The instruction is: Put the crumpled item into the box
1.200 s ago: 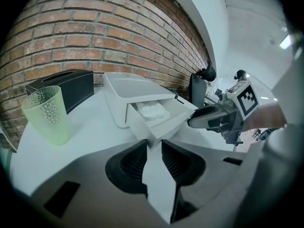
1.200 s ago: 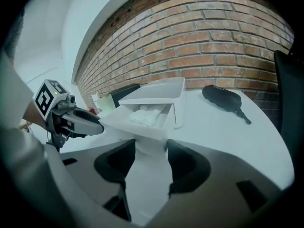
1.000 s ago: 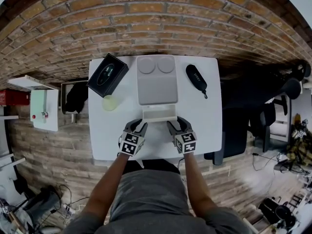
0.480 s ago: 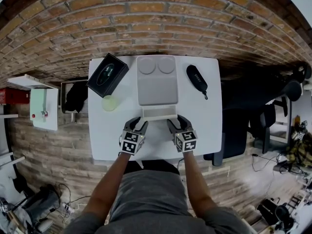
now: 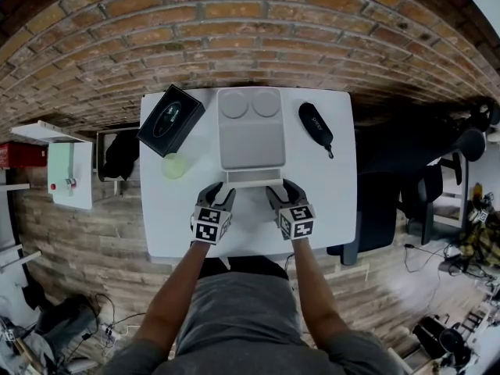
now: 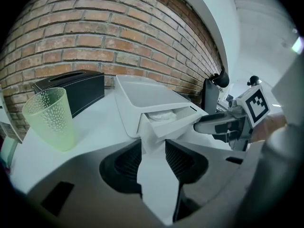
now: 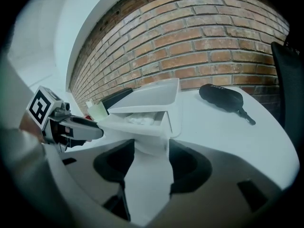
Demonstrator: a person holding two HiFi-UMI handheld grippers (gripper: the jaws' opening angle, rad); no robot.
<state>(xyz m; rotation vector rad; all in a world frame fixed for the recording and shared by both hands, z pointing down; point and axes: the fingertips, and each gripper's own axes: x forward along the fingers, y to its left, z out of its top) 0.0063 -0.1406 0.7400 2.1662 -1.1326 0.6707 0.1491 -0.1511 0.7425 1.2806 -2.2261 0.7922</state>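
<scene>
White table (image 5: 328,201); box (image 5: 250,139), drawer (image 5: 251,180) ajar, crumpled item (image 6: 160,115) inside.

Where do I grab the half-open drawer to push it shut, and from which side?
Grip the drawer at a front corner, from the near side: it juts out of the box toward you, and the crumpled wad sits mid-drawer, clear of the corners.

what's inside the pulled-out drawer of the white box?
A crumpled white item lies in the open front part of the drawer. The drawer's rear sits under the top of the box, so anything there cannot be seen.
</scene>
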